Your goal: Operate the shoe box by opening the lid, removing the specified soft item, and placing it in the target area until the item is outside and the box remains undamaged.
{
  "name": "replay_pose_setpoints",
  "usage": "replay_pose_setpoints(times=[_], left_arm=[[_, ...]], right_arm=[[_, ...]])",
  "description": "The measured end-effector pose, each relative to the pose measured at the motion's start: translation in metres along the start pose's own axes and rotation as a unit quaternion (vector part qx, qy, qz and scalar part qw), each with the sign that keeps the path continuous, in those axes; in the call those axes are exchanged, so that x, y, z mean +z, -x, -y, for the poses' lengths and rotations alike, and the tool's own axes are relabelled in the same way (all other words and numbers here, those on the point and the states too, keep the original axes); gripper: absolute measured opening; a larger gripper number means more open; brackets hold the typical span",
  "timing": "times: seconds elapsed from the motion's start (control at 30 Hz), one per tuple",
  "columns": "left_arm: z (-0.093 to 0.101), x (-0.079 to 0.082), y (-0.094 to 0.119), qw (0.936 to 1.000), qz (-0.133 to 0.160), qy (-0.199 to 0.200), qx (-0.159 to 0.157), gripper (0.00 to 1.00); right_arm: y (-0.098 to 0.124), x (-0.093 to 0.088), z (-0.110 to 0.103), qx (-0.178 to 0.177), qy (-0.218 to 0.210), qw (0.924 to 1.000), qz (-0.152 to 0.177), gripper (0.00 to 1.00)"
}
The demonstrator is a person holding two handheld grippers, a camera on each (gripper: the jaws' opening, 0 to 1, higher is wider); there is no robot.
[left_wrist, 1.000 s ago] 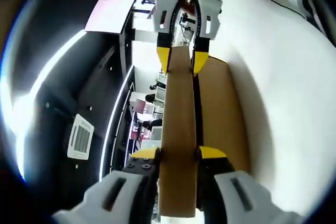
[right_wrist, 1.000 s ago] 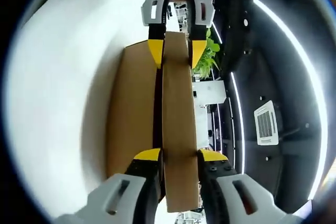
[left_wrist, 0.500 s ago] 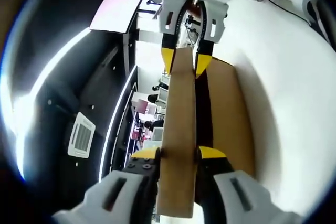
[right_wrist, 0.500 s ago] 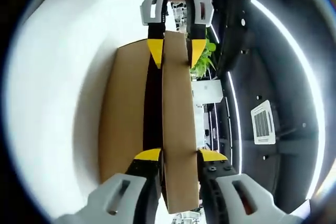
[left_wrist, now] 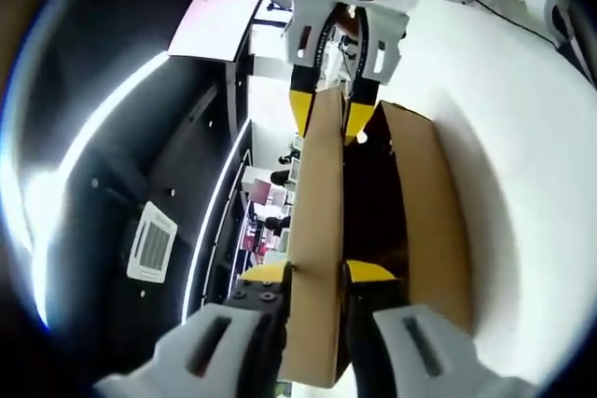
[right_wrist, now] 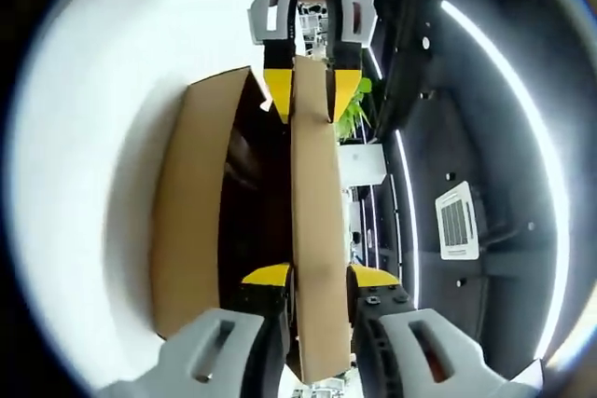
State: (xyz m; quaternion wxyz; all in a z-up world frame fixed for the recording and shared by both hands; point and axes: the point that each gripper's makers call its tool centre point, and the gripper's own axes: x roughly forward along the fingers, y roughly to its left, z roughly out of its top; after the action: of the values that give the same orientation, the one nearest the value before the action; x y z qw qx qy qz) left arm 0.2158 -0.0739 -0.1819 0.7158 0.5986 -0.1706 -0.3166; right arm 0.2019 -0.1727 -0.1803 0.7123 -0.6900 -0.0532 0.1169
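Note:
A brown cardboard shoe box (left_wrist: 434, 221) lies on a white table (left_wrist: 532, 184). Its lid (left_wrist: 317, 230) is raised off the box, leaving a dark gap (left_wrist: 373, 202) whose contents I cannot make out. My left gripper (left_wrist: 317, 272) is shut on the near end of the lid. My right gripper (left_wrist: 328, 118) is shut on the far end. In the right gripper view the same lid (right_wrist: 312, 212) runs from my right gripper (right_wrist: 319, 275) up to the left gripper (right_wrist: 305, 95), with the box (right_wrist: 187, 212) open beside it.
The white table (right_wrist: 84, 184) spreads around the box. A dark ceiling with light strips and an air vent (left_wrist: 149, 244) lies on the lid's other side, along with a pink panel (left_wrist: 219, 16) and a green plant (right_wrist: 354, 109).
The lid has swung away from the box in both views. The gap between them has widened and the dark inside now shows. Both grippers keep their hold.

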Motion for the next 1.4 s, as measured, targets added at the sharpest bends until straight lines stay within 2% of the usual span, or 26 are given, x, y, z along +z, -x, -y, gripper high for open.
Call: replay_pose_setpoints(times=[0.5,1.13,1.33,1.4], left_arm=[[-0.015,-0.001,-0.008,1.0,-0.001,0.0,0.009,0.21],[-0.035,-0.004,-0.018,0.9998,-0.001,0.003,0.021,0.21],[-0.033,-0.01,-0.006,0.9996,-0.009,0.012,0.024,0.2],[-0.032,-0.008,0.001,0.9996,-0.006,0.014,0.023,0.2]], right_arm=[[-0.012,-0.001,0.012,-0.018,-0.007,0.9998,-0.003,0.19],[-0.026,-0.006,0.031,-0.031,0.009,0.9994,-0.012,0.16],[-0.027,-0.007,0.034,-0.036,0.015,0.9992,-0.011,0.15],[-0.028,-0.007,0.035,-0.037,0.017,0.9991,-0.011,0.15]])
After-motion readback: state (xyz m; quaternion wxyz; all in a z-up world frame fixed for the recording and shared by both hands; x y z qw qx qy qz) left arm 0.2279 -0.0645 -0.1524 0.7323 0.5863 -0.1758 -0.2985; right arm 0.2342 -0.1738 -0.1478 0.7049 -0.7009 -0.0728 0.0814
